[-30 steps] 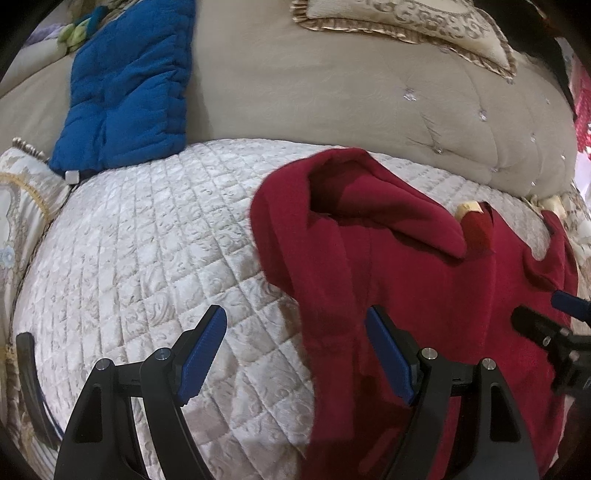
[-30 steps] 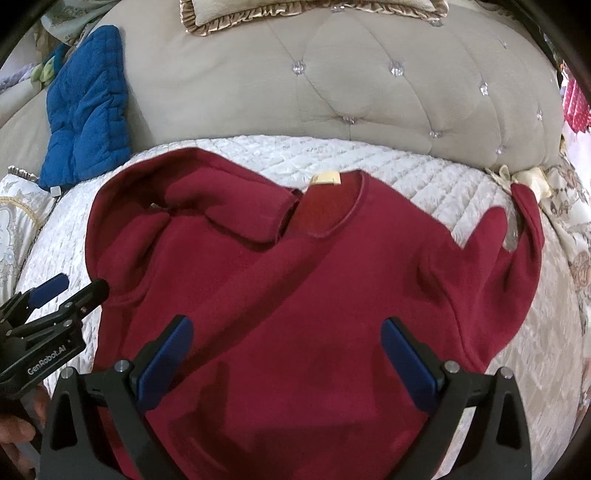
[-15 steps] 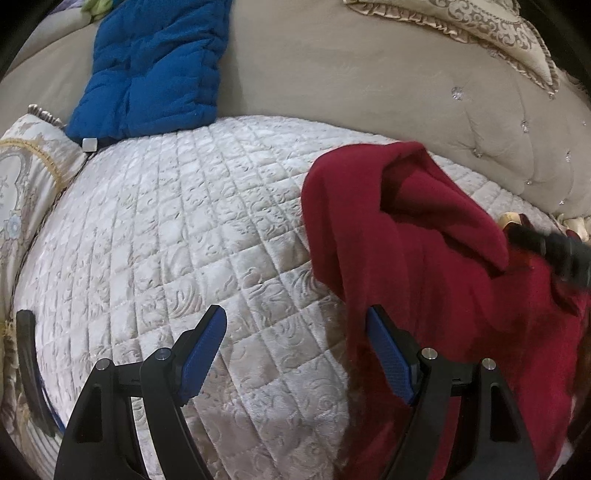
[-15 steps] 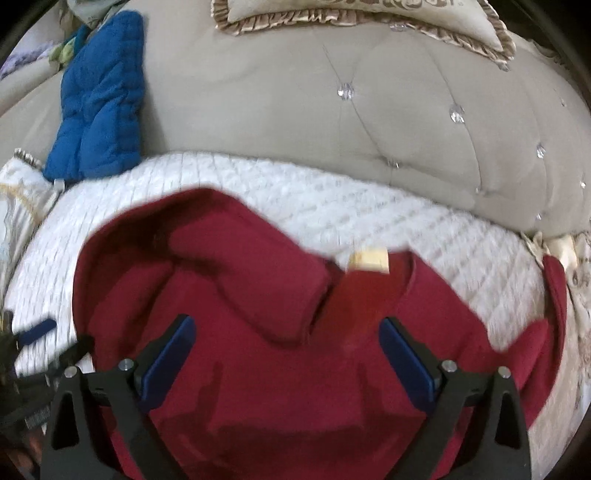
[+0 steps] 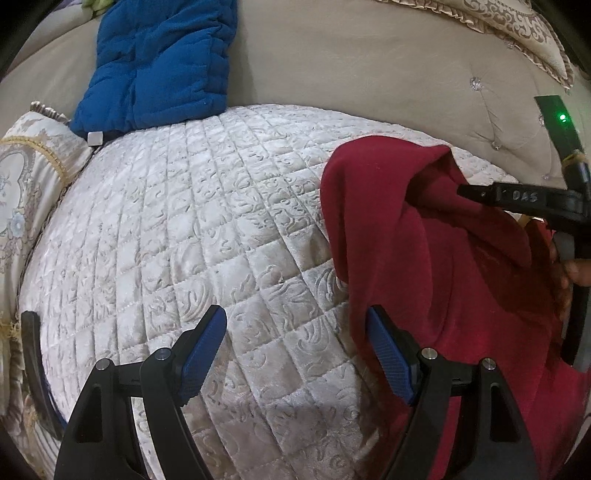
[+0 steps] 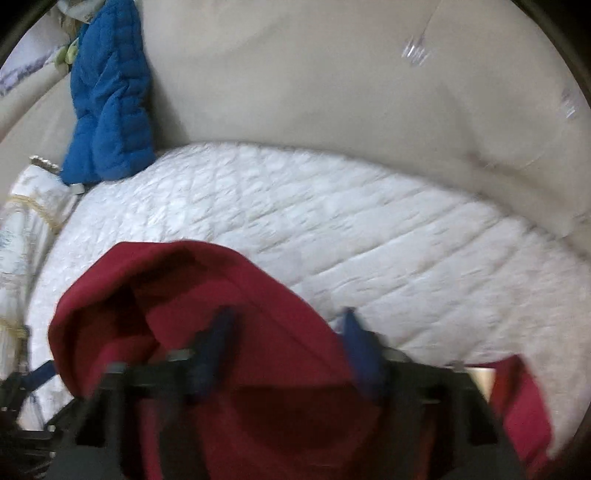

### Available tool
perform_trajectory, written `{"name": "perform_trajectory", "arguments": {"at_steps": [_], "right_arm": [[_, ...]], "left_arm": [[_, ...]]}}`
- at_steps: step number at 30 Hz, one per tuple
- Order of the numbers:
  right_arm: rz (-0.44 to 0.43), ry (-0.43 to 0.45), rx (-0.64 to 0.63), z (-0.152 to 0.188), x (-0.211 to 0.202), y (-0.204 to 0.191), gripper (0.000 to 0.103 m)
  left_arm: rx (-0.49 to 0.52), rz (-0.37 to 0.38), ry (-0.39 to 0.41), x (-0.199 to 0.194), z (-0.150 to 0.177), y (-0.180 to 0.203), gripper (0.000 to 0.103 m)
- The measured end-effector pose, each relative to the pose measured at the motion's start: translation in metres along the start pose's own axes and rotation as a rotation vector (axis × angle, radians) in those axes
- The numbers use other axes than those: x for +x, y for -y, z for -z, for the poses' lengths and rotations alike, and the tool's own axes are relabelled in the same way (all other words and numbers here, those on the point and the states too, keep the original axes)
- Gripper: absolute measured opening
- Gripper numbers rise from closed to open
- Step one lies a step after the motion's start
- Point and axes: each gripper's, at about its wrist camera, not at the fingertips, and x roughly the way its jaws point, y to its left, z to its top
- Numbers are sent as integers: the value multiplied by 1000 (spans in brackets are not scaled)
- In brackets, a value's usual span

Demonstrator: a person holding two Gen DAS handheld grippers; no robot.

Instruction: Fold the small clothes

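L fingers (image 5: 295, 354) wide over quilt (image 5: 207, 229); R fingers (image 6: 284, 347) narrower, straddling red sweater (image 6: 207, 295) fold.

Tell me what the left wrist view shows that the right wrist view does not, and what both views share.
Only the left wrist view shows the right claw's black body from the side, with a green light and the person's hand on its handle, plus a patterned pillow at the top right corner. Only the right wrist view, which is blurred, shows the sweater's pale neck label and its far sleeve beyond the right claw. Both show the red sweater, the quilted white bedspread, the blue padded garment and the beige tufted headboard.
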Motion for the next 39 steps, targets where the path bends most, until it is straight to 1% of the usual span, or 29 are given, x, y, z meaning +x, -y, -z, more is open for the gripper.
{"name": "perform_trajectory", "arguments": {"at_steps": [1, 2, 3, 5, 7, 9, 10, 11, 12, 14, 15, 17, 19, 20, 21, 22, 23, 24, 26, 27, 28, 30, 31, 33, 34, 36, 37, 38, 39], "right_arm": [[-4, 9, -22, 1, -2, -4, 30], [4, 9, -36, 2, -4, -6, 13], [23, 20, -53, 2, -13, -9, 11], [44, 84, -80, 2, -39, -12, 8], [62, 174, -110, 7, -84, -14, 8], [111, 251, -145, 15, -124, -15, 7], [162, 309, -183, 24, -152, -17, 7], [201, 346, -206, 32, -170, -17, 7], [238, 384, -226, 43, -189, -17, 7], [284, 426, -240, 70, -218, -10, 8], [297, 422, -246, 83, -225, -7, 8], [339, 366, -302, 118, -222, -3, 8], [382, 262, -322, 143, -209, 4, 8], [381, 200, -300, 155, -199, 11, 8], [378, 159, -268, 163, -193, 18, 8], [377, 112, -210, 170, -190, 27, 10], [362, 101, -169, 172, -193, 32, 20], [333, 112, -123, 172, -200, 34, 28], [214, 204, -60, 163, -224, 26, 62], [131, 254, -47, 156, -234, 17, 69], [52, 286, -47, 143, -239, 3, 79], [8, 263, -59, 119, -230, -22, 80], [-21, 226, -66, 100, -215, -37, 80], [-86, 182, -83, 73, -187, -60, 80], [-102, 152, -105, 60, -168, -73, 80], [-73, 76, -163, 40, -124, -101, 80], [-46, 13, -194, 30, -95, -113, 79], [-35, -30, -211, 25, -77, -118, 78], [-25, -93, -233, 21, -53, -124, 78]], "left_arm": [[2, -1, 0, 0, 0, 0, 59], [5, -3, 1, 0, -1, 0, 59], [6, -1, 4, -1, -1, 0, 59], [8, 0, 9, -4, -1, 0, 59], [9, 6, 26, -11, -2, -2, 59], [10, 23, 55, -25, -1, -6, 59], [10, 33, 64, -29, -1, -8, 59], [6, 63, 90, -39, 2, -12, 59], [3, 77, 102, -44, 3, -15, 59], [-17, 102, 127, -53, 7, -24, 59], [-35, 99, 125, -53, 8, -28, 59], [-61, 97, 107, -50, 7, -31, 59], [-76, 109, 95, -48, 7, -31, 59], [-73, 116, 94, -47, 7, -29, 59], [-55, 125, 93, -47, 7, -25, 59], [-40, 125, 92, -48, 7, -22, 59], [-30, 124, 93, -48, 8, -20, 59], [-23, 120, 94, -49, 8, -18, 59], [-22, 118, 92, -48, 9, -17, 59], [-22, 111, 85, -47, 8, -17, 59], [-17, 103, 74, -45, 8, -16, 59], [9, 92, 50, -42, 9, -13, 59], [26, 92, 39, -40, 10, -11, 59], [51, 99, 25, -38, 14, -7, 59], [66, 120, 12, -37, 17, -4, 59], [77, 150, -12, -34, 20, -1, 59], [76, 162, -29, -31, 22, 0, 59], [78, 167, -48, -26, 22, 1, 59], [83, 163, -68, -21, 23, 4, 59]]}}
